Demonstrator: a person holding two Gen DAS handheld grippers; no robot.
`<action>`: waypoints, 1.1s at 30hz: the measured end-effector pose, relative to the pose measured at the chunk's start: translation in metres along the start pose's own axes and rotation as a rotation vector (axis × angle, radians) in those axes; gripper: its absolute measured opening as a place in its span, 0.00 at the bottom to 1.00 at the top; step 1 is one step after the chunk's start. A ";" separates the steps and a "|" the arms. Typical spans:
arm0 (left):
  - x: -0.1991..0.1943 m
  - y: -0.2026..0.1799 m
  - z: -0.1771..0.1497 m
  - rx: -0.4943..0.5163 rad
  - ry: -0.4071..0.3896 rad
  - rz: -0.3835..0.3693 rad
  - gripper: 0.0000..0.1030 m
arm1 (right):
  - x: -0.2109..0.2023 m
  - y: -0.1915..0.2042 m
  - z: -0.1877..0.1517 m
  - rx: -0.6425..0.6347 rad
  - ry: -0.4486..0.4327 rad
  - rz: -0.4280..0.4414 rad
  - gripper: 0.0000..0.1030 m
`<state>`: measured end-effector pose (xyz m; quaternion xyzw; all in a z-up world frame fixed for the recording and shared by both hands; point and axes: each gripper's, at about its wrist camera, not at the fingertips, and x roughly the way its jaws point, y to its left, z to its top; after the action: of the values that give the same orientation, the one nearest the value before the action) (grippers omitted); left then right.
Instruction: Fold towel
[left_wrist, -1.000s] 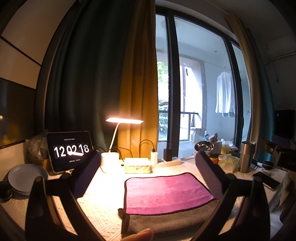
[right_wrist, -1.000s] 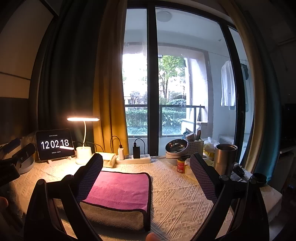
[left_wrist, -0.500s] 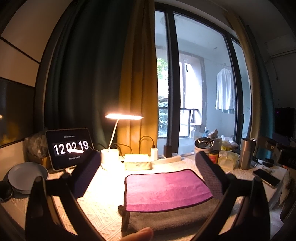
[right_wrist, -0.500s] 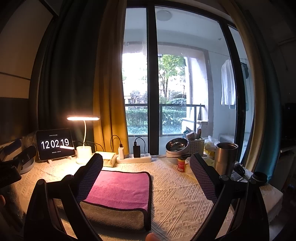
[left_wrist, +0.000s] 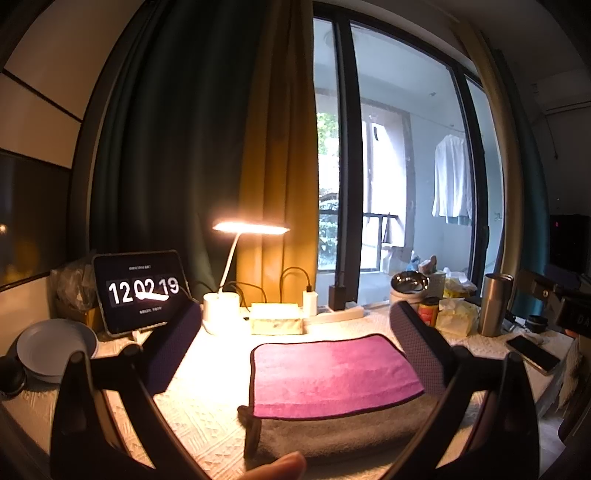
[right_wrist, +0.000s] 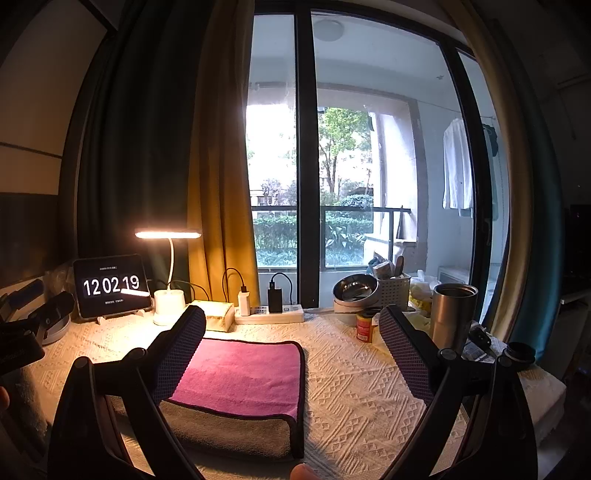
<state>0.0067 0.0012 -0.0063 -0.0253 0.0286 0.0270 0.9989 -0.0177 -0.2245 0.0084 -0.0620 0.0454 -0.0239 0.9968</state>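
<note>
The towel (left_wrist: 332, 373) lies folded on the white tablecloth, its magenta side up over a grey layer, with a dark hem. It also shows in the right wrist view (right_wrist: 243, 376). My left gripper (left_wrist: 295, 354) is open and empty, held above the towel's near edge. My right gripper (right_wrist: 291, 350) is open and empty, held above the towel's right part. Neither touches the towel. The right gripper's body shows at the far right of the left wrist view (left_wrist: 561, 299); the left gripper's body shows at the far left of the right wrist view (right_wrist: 26, 332).
At the back stand a tablet clock (left_wrist: 142, 291), a lit desk lamp (left_wrist: 221, 314), a tissue box (left_wrist: 277, 317), a power strip (right_wrist: 269, 314), steel bowls (right_wrist: 354, 291), a small can (right_wrist: 365, 326) and a steel tumbler (right_wrist: 452, 317). A plate (left_wrist: 55, 347) lies left, a phone (left_wrist: 532, 354) right.
The clock has gone from 12:02:18 to 12:02:19. Both grippers stay open; the left view has drifted slightly, the towel has not moved.
</note>
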 end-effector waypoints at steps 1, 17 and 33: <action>0.000 0.000 0.000 0.001 0.000 0.000 1.00 | 0.000 -0.001 0.001 0.000 0.001 0.000 0.94; -0.002 0.001 -0.001 -0.002 -0.008 -0.002 1.00 | 0.000 0.001 0.001 0.001 0.003 -0.001 0.94; -0.002 0.001 -0.001 -0.003 -0.007 0.001 0.99 | 0.001 0.003 0.000 0.002 0.005 0.000 0.94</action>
<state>0.0045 0.0020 -0.0075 -0.0264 0.0252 0.0276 0.9990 -0.0168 -0.2215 0.0075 -0.0612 0.0481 -0.0241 0.9967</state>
